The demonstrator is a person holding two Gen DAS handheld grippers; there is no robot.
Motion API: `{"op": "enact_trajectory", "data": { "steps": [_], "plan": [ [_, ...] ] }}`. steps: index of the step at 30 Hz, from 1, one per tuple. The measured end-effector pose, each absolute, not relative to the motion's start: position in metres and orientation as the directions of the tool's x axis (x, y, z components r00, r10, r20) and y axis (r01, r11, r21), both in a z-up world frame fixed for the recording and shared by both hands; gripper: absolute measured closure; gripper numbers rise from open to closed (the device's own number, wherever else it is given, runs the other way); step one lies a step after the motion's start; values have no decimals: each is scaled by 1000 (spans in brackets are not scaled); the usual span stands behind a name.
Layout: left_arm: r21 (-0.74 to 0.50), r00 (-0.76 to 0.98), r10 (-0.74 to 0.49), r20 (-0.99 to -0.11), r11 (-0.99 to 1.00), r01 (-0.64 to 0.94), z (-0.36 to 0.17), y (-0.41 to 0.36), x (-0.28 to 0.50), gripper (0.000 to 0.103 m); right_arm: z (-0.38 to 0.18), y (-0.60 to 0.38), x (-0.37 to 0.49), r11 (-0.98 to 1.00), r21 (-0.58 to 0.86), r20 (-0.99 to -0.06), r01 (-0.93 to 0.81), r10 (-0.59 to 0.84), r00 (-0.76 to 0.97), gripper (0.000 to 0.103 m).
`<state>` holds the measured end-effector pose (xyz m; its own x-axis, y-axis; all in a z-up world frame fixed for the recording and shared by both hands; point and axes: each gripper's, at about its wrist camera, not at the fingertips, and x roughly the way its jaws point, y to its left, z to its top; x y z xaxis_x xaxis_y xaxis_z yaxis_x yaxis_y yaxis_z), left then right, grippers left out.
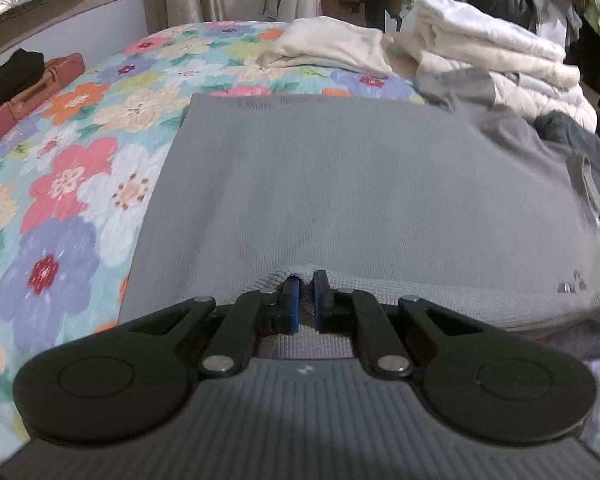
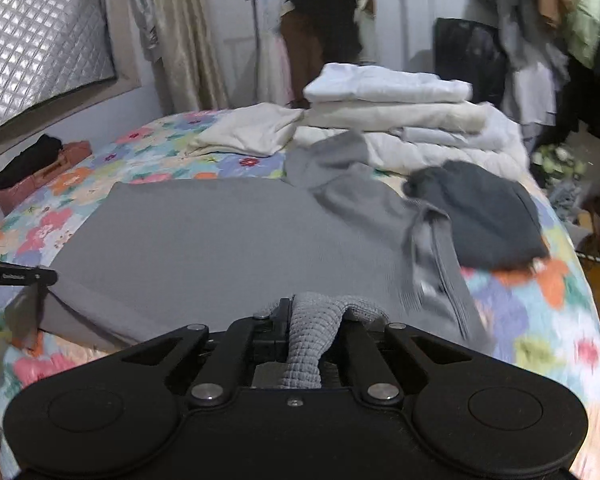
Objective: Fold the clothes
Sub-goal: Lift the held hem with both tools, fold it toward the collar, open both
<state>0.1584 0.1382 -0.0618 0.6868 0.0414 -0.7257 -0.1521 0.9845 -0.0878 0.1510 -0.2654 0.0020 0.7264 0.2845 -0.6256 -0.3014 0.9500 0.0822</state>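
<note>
So the grey sweater [image 1: 340, 184] was spread flat on the flowery bed [image 1: 80, 184], and I had its near hem pinched tight in both the left gripper [image 1: 306, 300] and right gripper [image 2: 312, 320] fingers. Looked like the fold was only starting, though a white folded stack [image 2: 392, 112] already sat behind.

flowered bed quilt [image 2: 540, 320], grey sweater [image 2: 220, 232] spread flat, dark garment [image 2: 488, 212], folded white stack [image 2: 400, 120]

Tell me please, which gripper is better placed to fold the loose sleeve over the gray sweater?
Probably the right gripper. The loose sleeve lies on its side of the gray sweater, near the dark garment. Both it and the left gripper are shut on the sweater's near hem, so it must release first.
</note>
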Motion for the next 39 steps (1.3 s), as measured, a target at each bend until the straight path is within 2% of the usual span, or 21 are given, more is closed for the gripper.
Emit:
{"op": "enact_trajectory", "data": {
  "steps": [2,4,6,10,17,20,27,31,35,39],
  "plan": [
    [-106,702,31,-712,983,-151,-60,146,169,97,14,-260,176,938,82,-648,-336,307,697,97],
    [-109,715,32,-698,983,-151,-60,150,175,97,20,-260,198,923,172,-666,-344,366,650,97],
    [-122,716,27,-698,980,-157,-64,154,179,97,17,-253,212,918,189,-691,-349,377,617,97],
    [-134,708,26,-705,976,-170,-70,163,197,97,16,-241,243,935,128,-721,-332,318,616,97],
    [-62,751,44,-659,992,-112,-58,164,253,97,25,-249,319,963,96,-690,-253,248,680,98],
    [-132,780,-12,-626,987,-91,-52,172,277,97,28,-252,350,967,118,-695,-224,241,677,98],
    [-141,802,-12,-597,986,-90,-43,181,334,97,31,-247,406,972,81,-684,-221,215,697,98],
    [-136,784,-10,-620,986,-95,-42,186,367,97,26,-242,442,973,77,-684,-220,212,699,98],
    [-76,765,6,-644,995,-72,-44,186,406,97,18,-239,474,978,67,-692,-195,187,698,98],
    [28,746,116,-656,991,-129,-60,187,435,86,7,-234,499,985,68,-678,-161,164,716,97]
  ]
}}
